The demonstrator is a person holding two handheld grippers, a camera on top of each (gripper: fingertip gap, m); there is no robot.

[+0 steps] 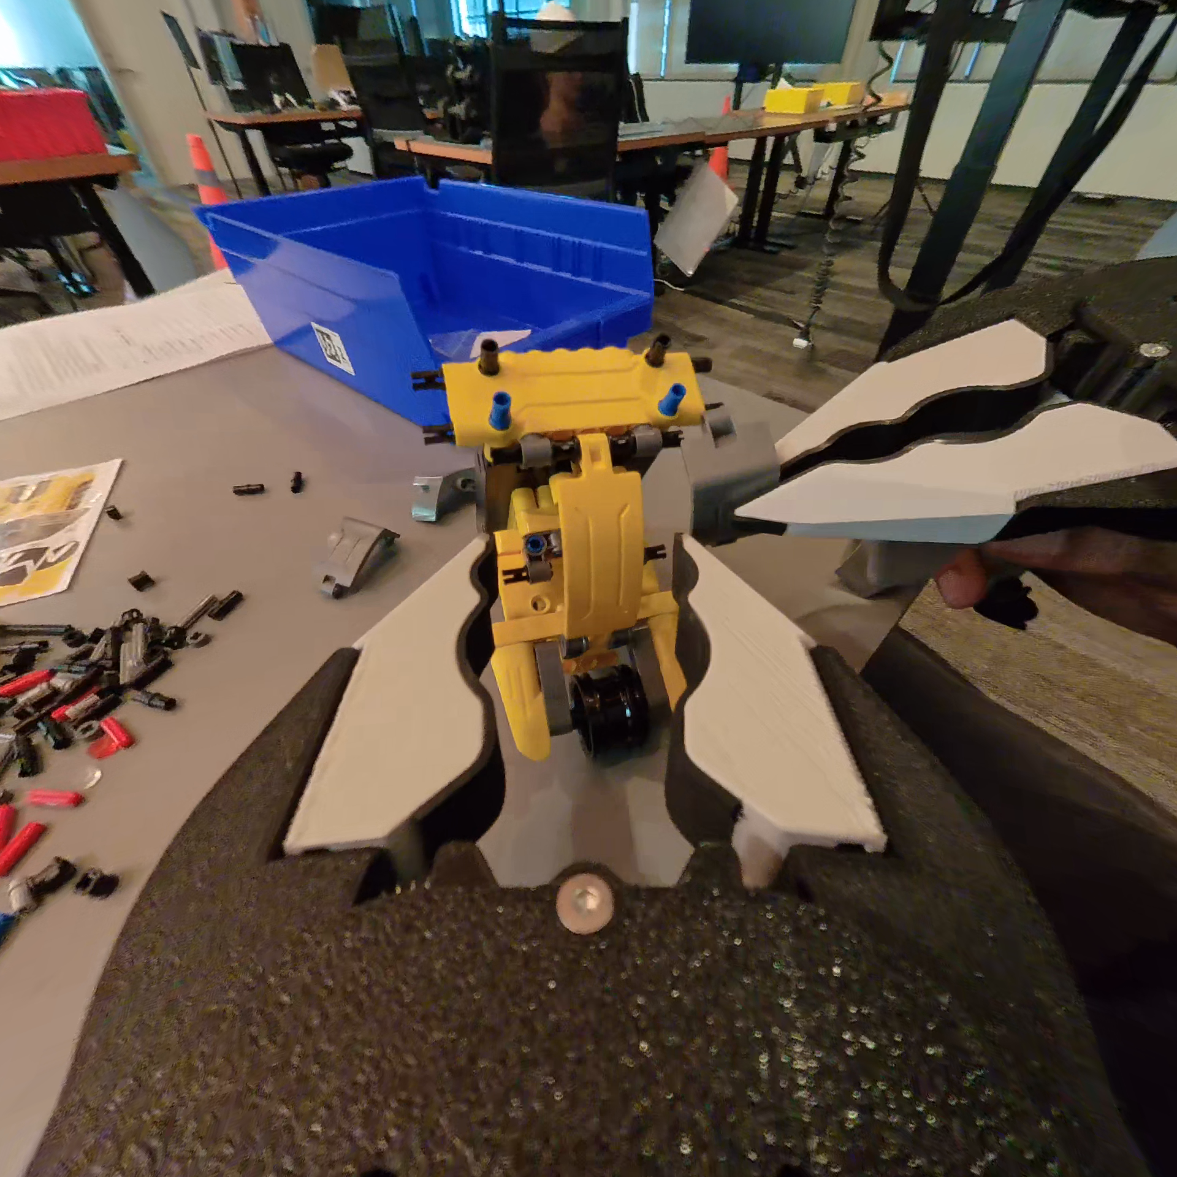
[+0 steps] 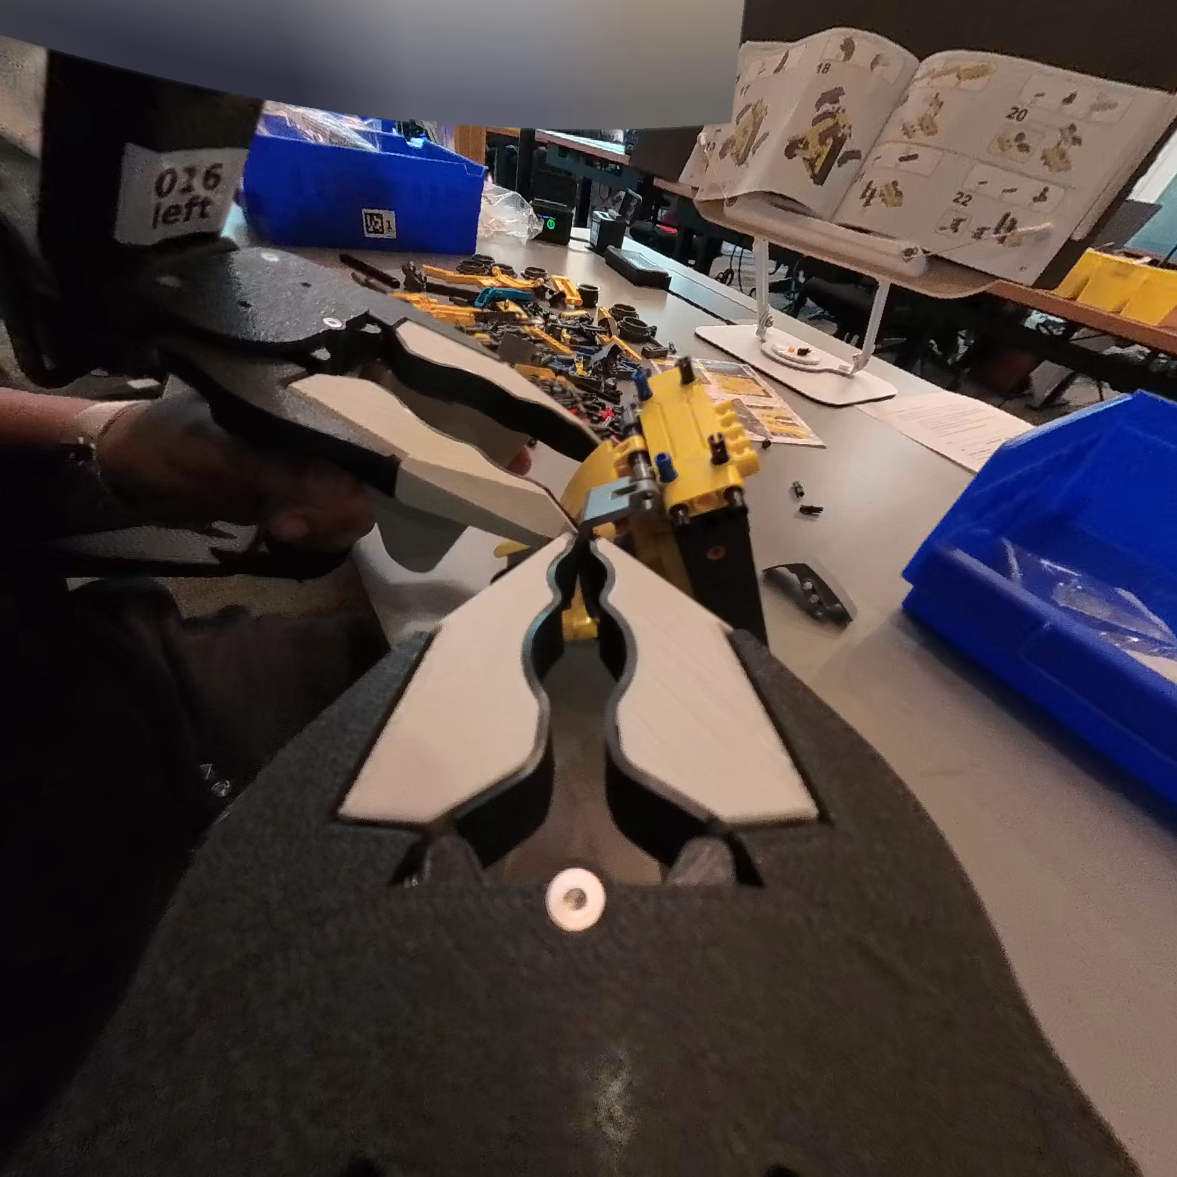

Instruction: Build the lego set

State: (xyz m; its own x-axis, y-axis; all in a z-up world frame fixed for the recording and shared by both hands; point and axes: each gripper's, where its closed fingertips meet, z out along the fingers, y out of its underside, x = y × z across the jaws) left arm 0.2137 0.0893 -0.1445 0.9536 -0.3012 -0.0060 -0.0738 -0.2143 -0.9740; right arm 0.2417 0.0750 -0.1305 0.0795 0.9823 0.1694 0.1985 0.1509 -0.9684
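A yellow brick-built vehicle model (image 1: 592, 560) with a black wheel stands upright on the grey table (image 1: 267, 433). My left gripper (image 1: 579, 548) is shut on its sides, the white fingers (image 1: 407, 675) flanking the body. My right gripper (image 2: 579, 541) comes in from the right and is shut on a small dark grey panel piece (image 2: 611, 503) at the model's upper side. The panel touches the model's grey axle area. The right gripper also shows in the left wrist view (image 1: 758, 481), holding the grey panel (image 1: 726, 490). A hand holds each gripper.
A blue bin (image 1: 446, 274) stands just behind the model, and another (image 2: 1051, 573) is at the right. Loose black, red and yellow pieces (image 1: 76, 694) lie to the left, two grey curved pieces (image 1: 353, 554) near the model. An open instruction booklet (image 2: 923, 127) rests on a stand.
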